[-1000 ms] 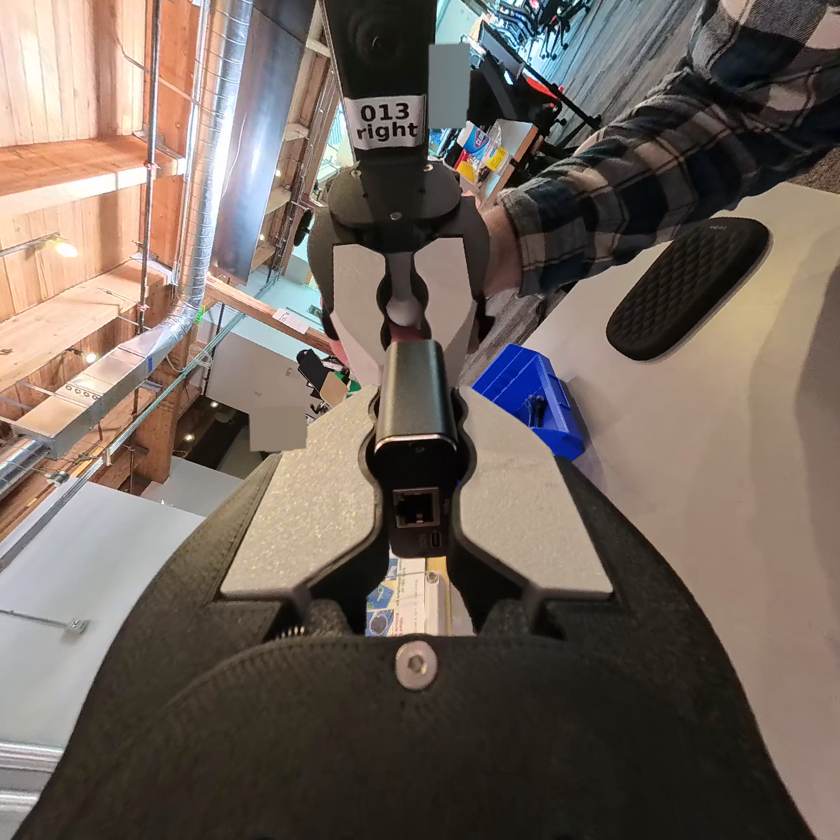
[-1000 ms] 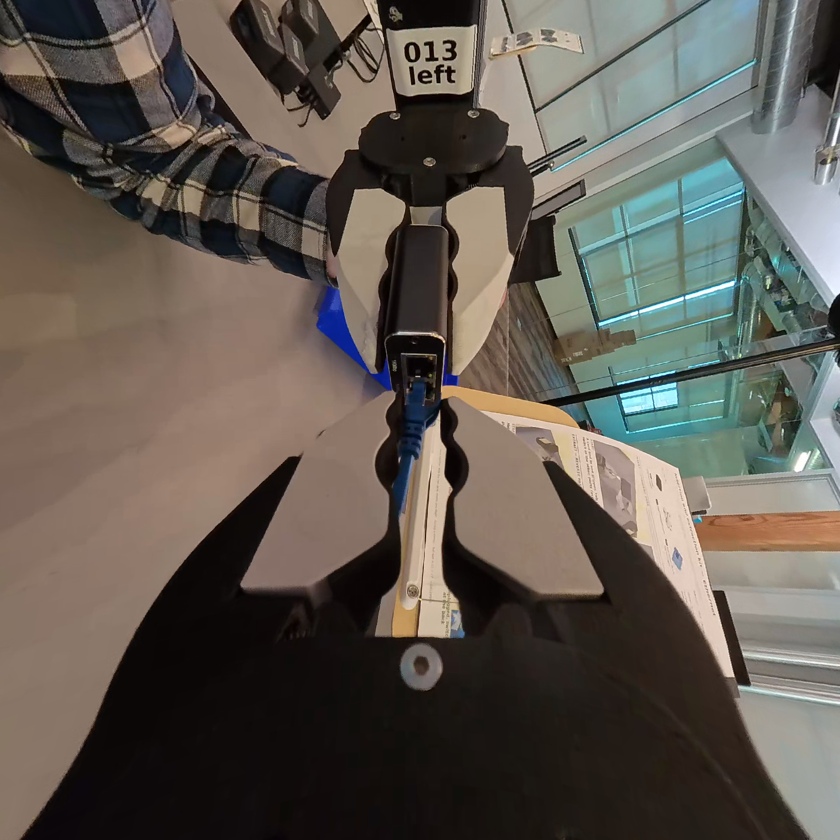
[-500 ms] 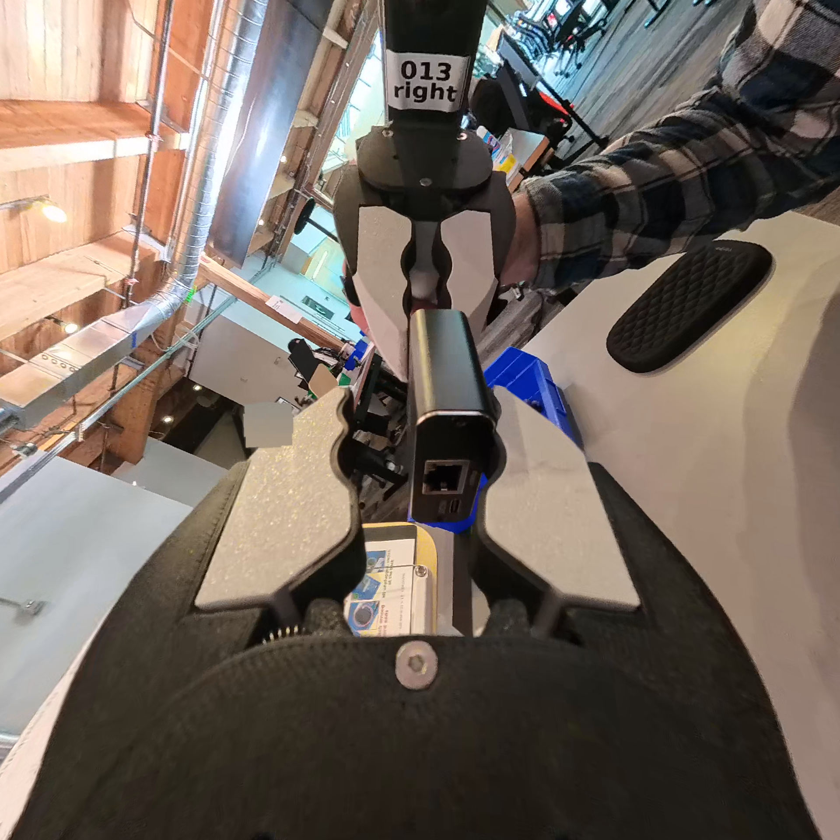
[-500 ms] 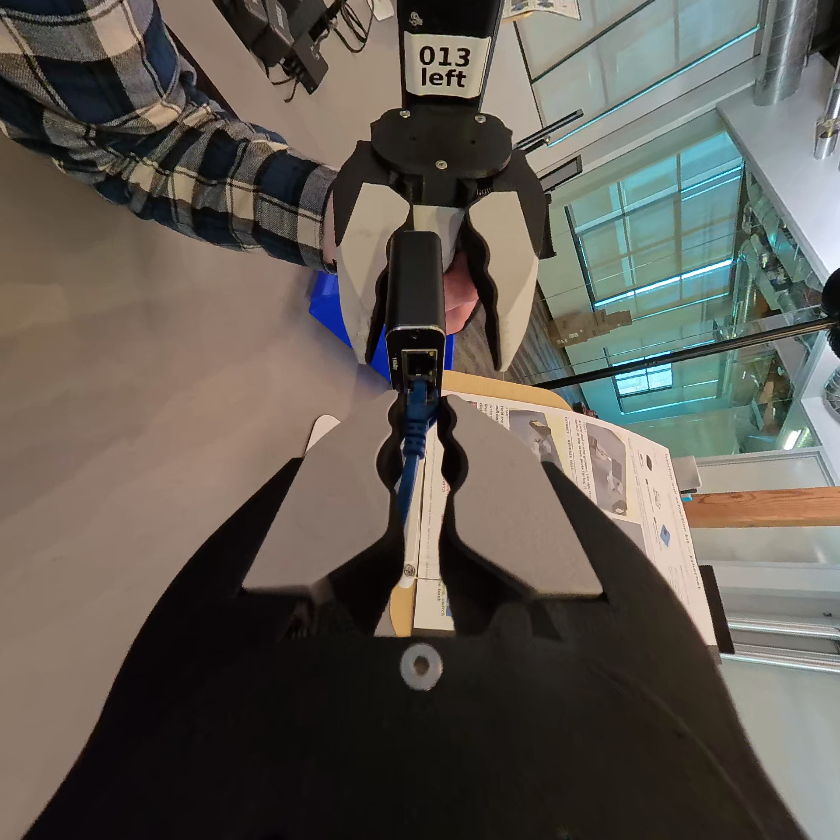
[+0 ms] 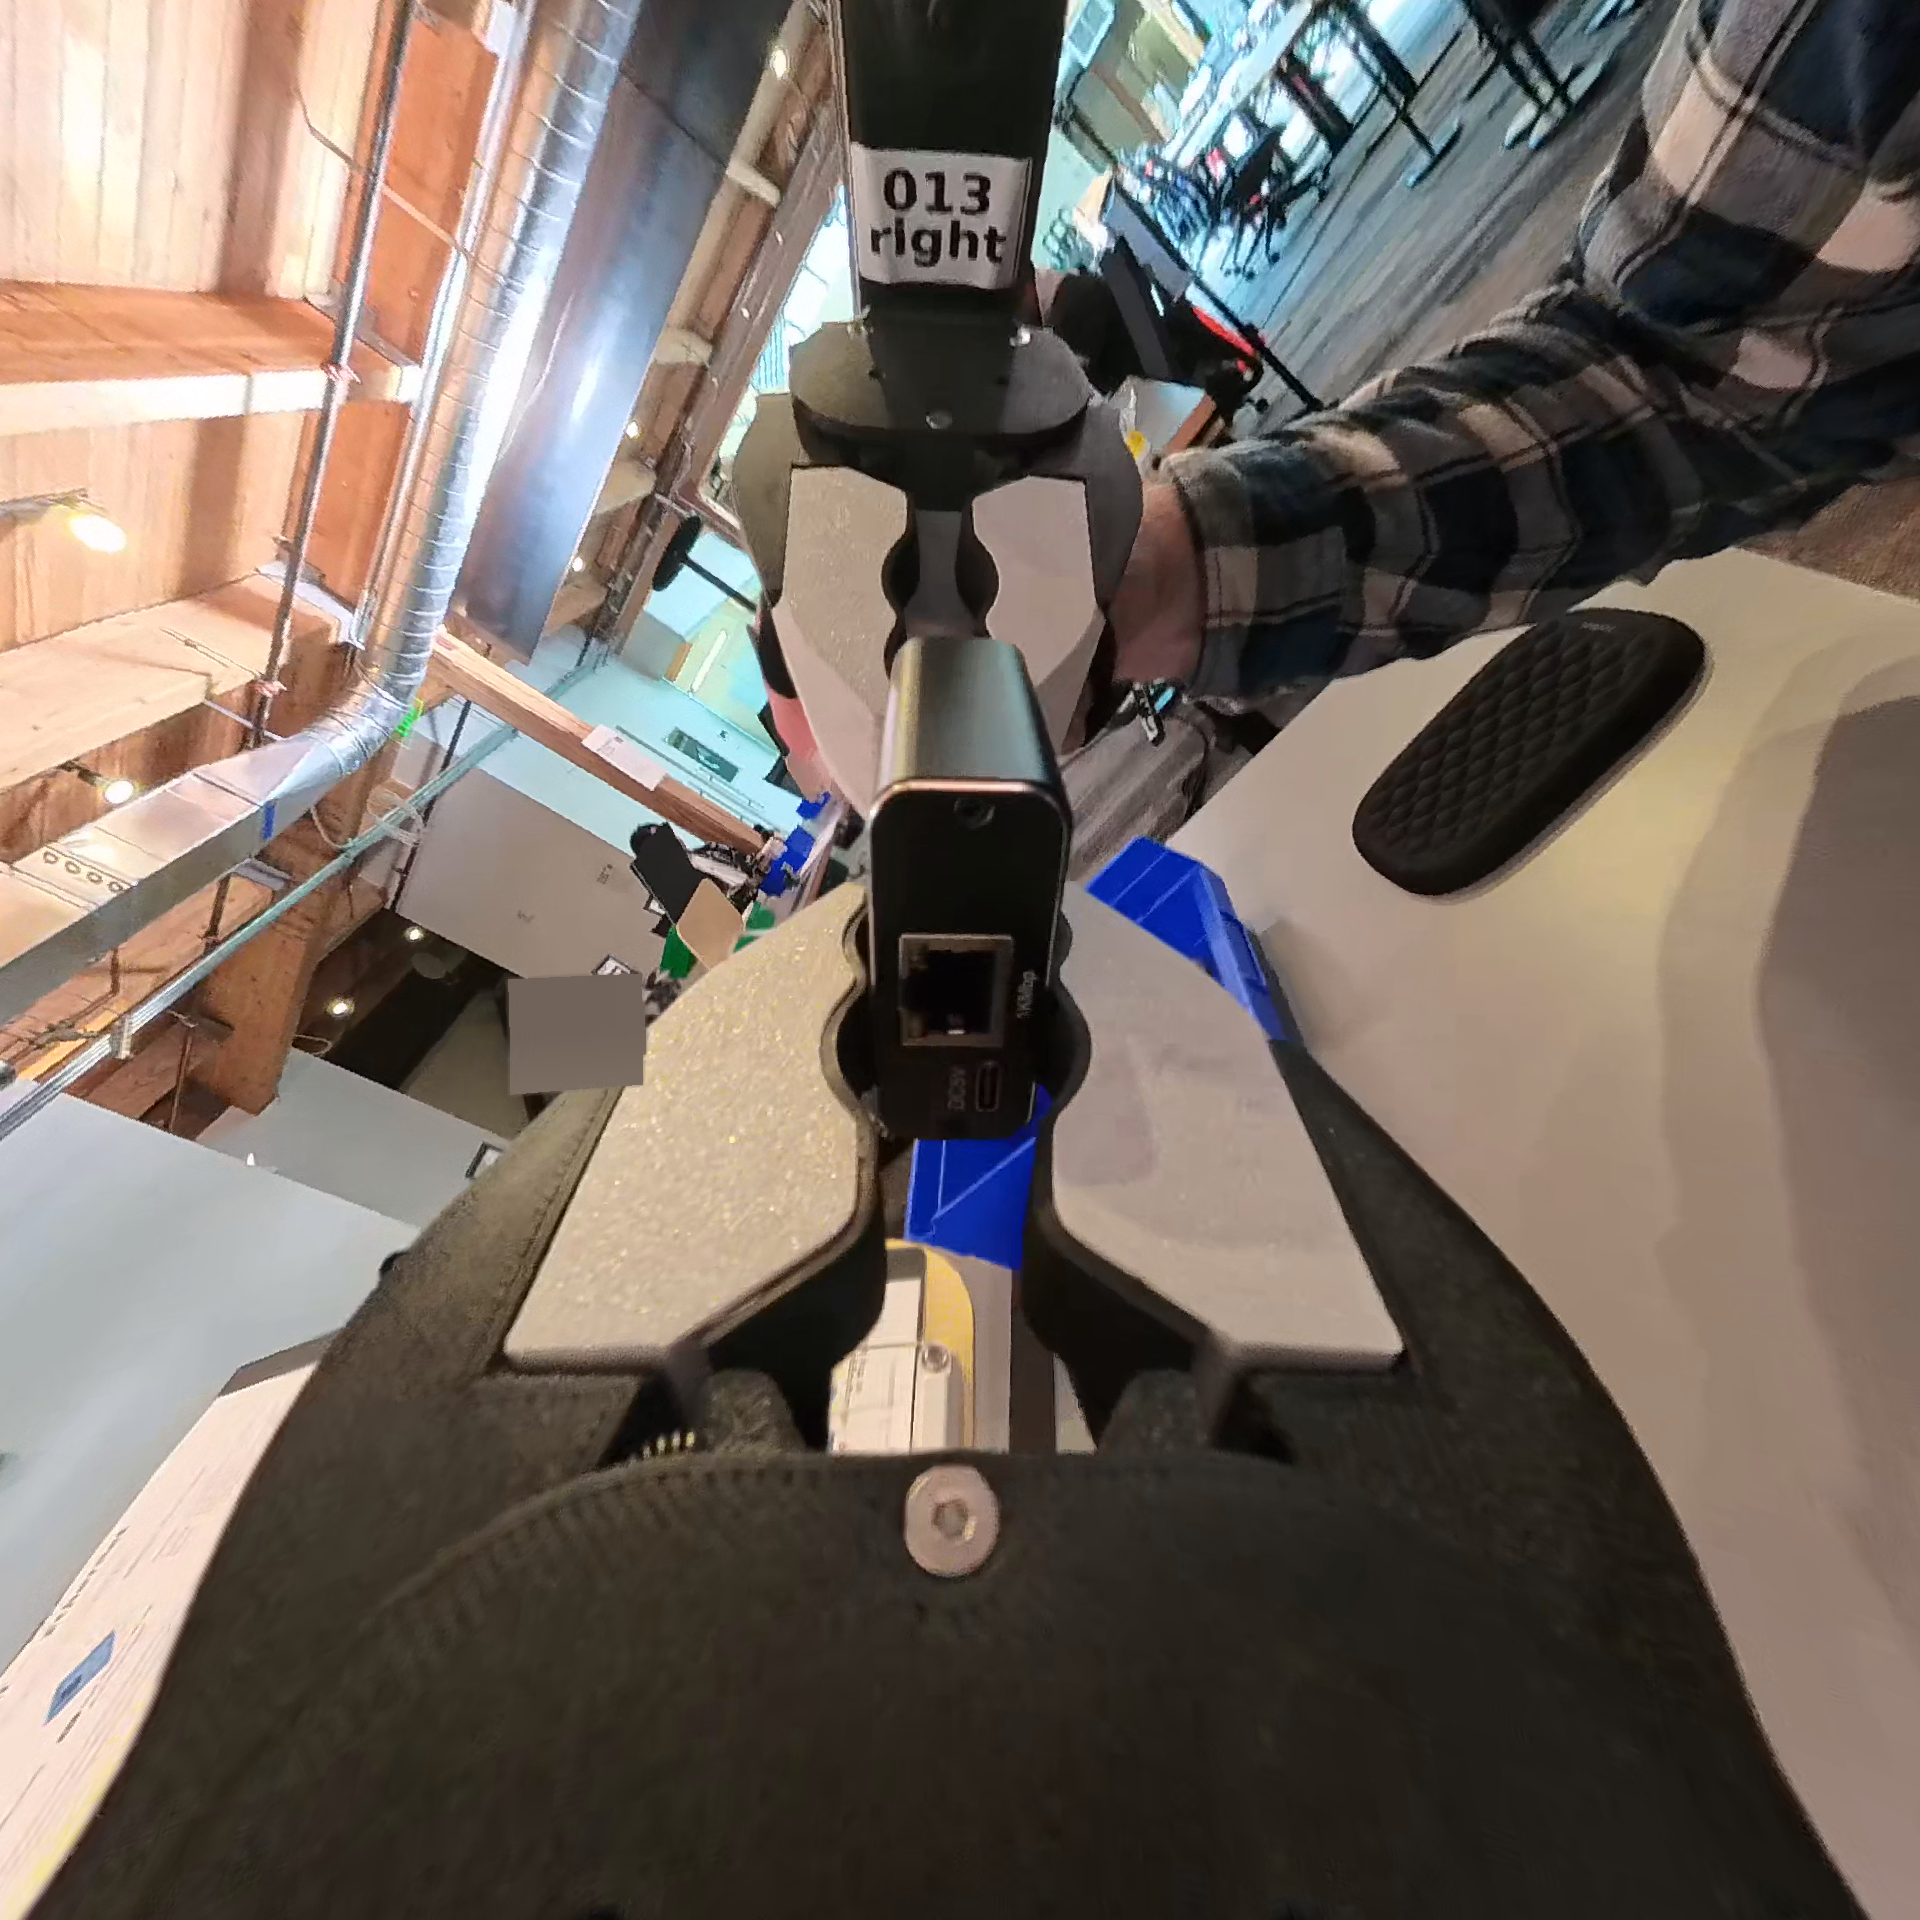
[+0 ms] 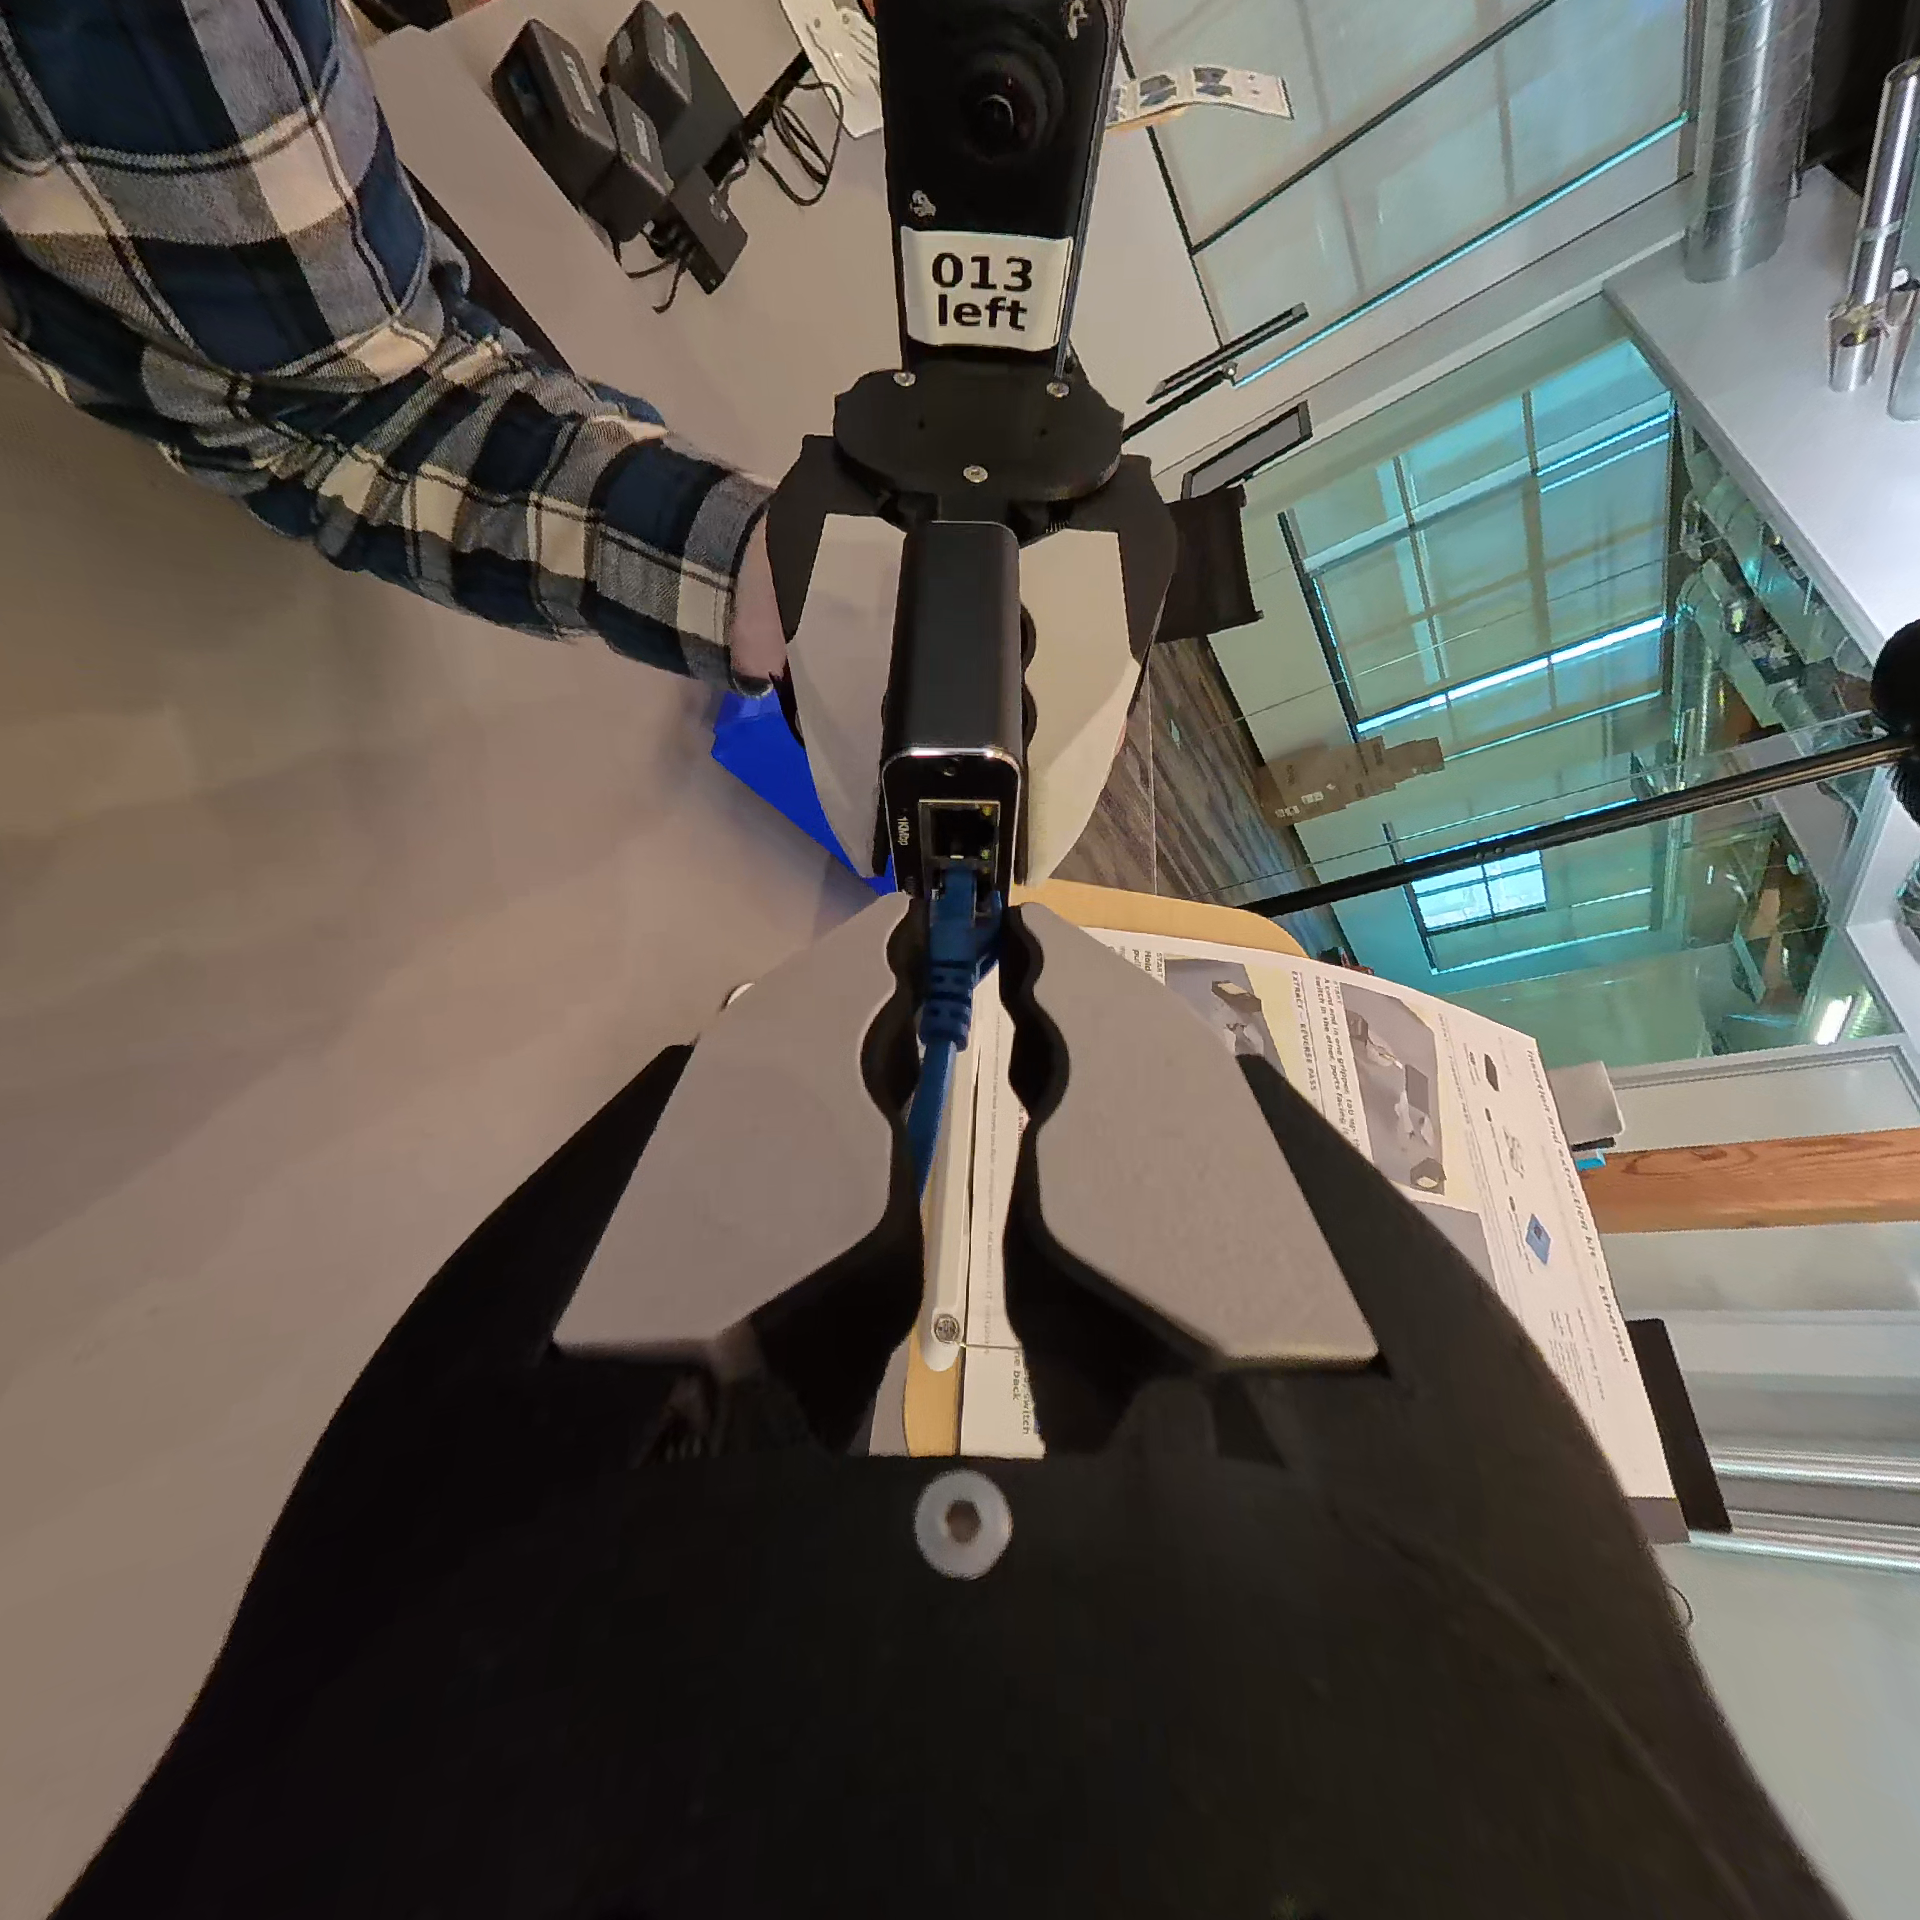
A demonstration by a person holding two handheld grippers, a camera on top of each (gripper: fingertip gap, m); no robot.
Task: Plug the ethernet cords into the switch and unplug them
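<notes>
Between the facing tongs, the black switch point(image 5: 971, 935) sits clamped in the left tongs point(image 5: 961, 997). Right tongs point(image 6: 951, 935) pinch the blue ethernet cord point(image 6: 951, 966), its plug at the switch's port; how deeply it is seated is unclear.

Tight quarters here: the black switch point(image 5: 971, 831) fills the whole gap between the left tool point(image 5: 961, 997)'s fingers, and its far end butts right up to the right tool point(image 5: 940, 665), so nothing passes between the two tools. From the right wrist view, the blue cord point(image 6: 951, 997) occupies the slot between the right tool point(image 6: 954, 935)'s pads, its plug at the switch's port. Below, a blue bin point(image 5: 1195, 914) sits just beside the tools, and the plaid sleeve point(image 5: 1507, 488) blocks one flank. The pale surface point(image 5: 1610, 1143) offers open room beyond, apart from a black quilted pad point(image 5: 1527, 748). A printed sheet point(image 6: 1455, 1122) lies on the other flank.
</notes>
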